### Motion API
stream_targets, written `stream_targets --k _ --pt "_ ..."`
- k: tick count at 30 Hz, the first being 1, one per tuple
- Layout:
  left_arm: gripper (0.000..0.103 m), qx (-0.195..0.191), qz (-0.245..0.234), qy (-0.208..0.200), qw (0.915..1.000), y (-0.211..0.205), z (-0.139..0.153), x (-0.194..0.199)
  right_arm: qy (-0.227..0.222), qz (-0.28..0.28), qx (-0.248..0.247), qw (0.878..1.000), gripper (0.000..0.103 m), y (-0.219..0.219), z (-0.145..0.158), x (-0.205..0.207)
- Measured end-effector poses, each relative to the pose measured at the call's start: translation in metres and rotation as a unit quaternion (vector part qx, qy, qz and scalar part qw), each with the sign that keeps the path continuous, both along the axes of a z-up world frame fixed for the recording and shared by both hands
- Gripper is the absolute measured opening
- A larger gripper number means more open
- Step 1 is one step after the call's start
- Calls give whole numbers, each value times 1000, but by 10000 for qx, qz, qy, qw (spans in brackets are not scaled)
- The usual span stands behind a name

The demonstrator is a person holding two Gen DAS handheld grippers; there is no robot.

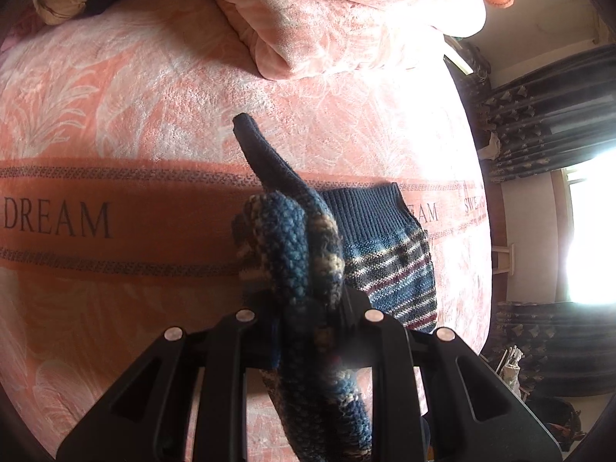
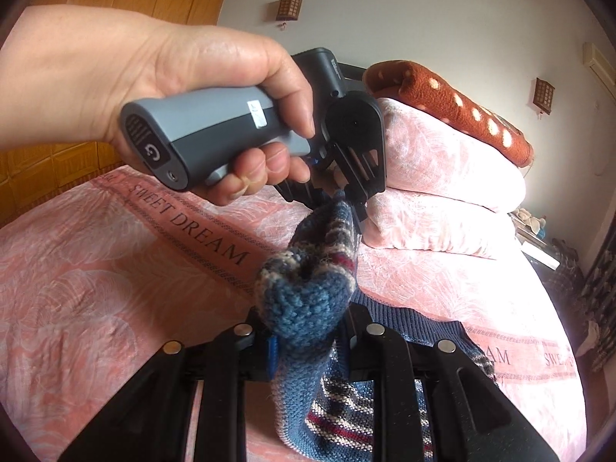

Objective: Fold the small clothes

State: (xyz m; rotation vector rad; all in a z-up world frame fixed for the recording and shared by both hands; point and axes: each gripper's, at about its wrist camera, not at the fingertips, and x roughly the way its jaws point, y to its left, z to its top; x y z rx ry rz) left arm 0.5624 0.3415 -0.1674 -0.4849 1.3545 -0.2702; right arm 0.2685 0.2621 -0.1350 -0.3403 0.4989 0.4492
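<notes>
Here, in the left wrist view, the left gripper (image 1: 308,308) has its jaws clamped on a bunched blue striped sock (image 1: 296,254), whose dark cuff end sticks up toward 12 o'clock over the pink blanket (image 1: 134,115). At about 3 o'clock from it a second sock (image 1: 389,254) lies flat on the blanket, on the orange band printed "DREAM". A folded quilt (image 1: 327,19) sits at 12 o'clock. In the right wrist view, a hand (image 2: 154,77) at 10 o'clock holds the grey handle of the left gripper (image 2: 354,200), which pinches the far end of the sock (image 2: 308,288). The right gripper (image 2: 304,335) at 6 o'clock is closed on the sock's near end, so both hold it raised above the blanket (image 2: 96,288). The second sock (image 2: 365,415) lies beneath at 5 o'clock.
</notes>
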Motion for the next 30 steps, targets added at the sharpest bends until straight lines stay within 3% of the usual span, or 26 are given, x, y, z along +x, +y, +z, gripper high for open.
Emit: stream_targets --k 14,30 --pt "19 243 -213 -16 9995 -76 18 15 79 -403 355 9985 21 -65 12 9" --pt "19 432 -472 138 9979 -160 -7 33 396 -856 619 9936 20 -133 -2 25"
